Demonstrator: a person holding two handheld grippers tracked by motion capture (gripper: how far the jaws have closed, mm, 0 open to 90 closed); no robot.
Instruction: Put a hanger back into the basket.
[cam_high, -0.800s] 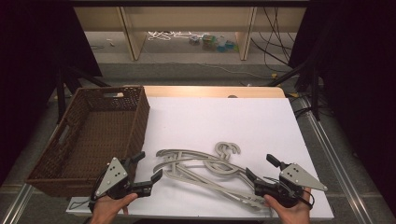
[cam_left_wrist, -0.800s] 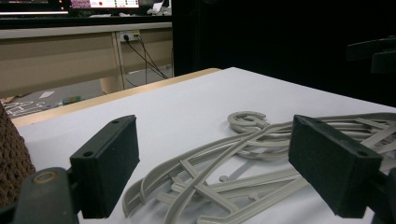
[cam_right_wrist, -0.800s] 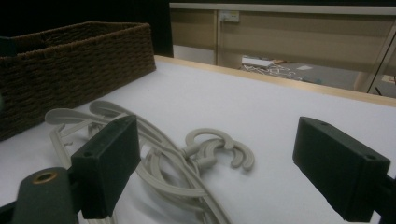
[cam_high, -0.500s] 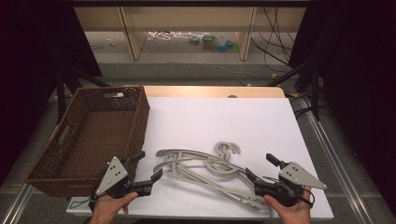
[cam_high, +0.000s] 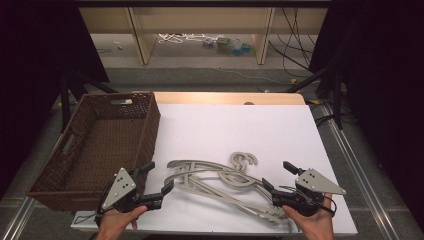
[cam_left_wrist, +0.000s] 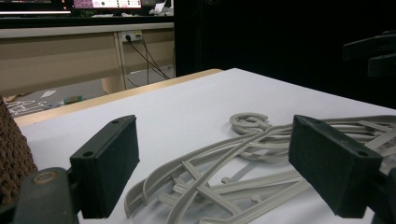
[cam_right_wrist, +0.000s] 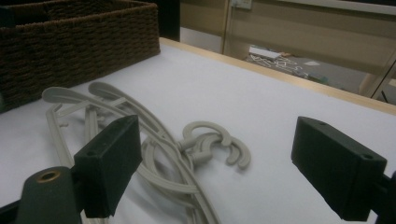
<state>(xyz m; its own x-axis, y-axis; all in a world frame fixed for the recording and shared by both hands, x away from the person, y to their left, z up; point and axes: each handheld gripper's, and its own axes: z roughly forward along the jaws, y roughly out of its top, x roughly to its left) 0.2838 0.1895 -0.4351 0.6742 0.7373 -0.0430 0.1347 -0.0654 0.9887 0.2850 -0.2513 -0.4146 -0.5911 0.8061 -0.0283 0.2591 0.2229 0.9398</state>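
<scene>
Wicker basket (cam_high: 100, 145) sits at the left edge of the white table (cam_high: 240, 125), long axis running away from the person.

Left gripper (cam_high: 156, 181) is held low at the near-left corner, just right of the basket's near end, jaws spread wide, nothing between the pads. It aims right, at the left ends of the hangers. Left gripper view confirms it: both black jaws well apart, hangers (cam_left_wrist: 243, 158) lying on the sheet beyond them, not touched.

Grey plastic hangers (cam_high: 220, 182) lie flat in an overlapping pile, near-centre of the table, between the two grippers. Long axis runs left-right, tilted so the right end comes nearer the person. Hooks (cam_high: 243, 161) stick out on the far side of the pile, pointing away from the person.

Right gripper (cam_high: 280, 179) is at the near-right, jaws also fully released and empty, aimed left at the pile's right end, just beside it. Right gripper view shows hangers (cam_right_wrist: 140, 135) and hooks (cam_right_wrist: 212, 142) ahead of the open jaws, basket (cam_right_wrist: 74, 42) beyond.
</scene>
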